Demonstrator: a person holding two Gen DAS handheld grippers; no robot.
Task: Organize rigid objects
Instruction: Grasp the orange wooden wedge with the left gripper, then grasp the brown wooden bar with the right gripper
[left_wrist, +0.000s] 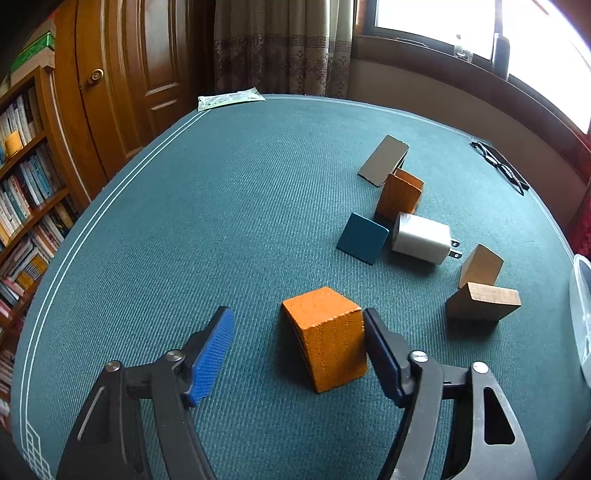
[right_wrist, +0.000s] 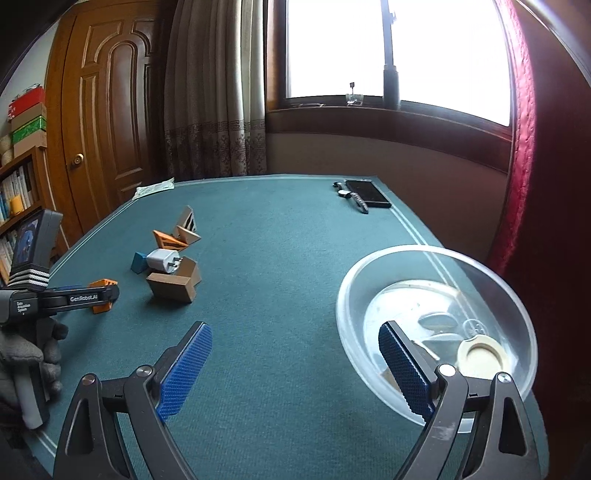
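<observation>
An orange wooden block stands on the green table between the fingers of my left gripper. The gripper is open; its right pad touches the block, the left pad is apart from it. Beyond lie a blue block, a white charger, a second orange block, a grey wedge and two brown wedges. My right gripper is open and empty over the table, beside a clear bowl. The left gripper and the pile show in the right wrist view.
The clear bowl holds a few small round items. A phone and a watch lie at the table's far right. A paper packet sits at the far edge. A bookshelf and a wooden door stand to the left.
</observation>
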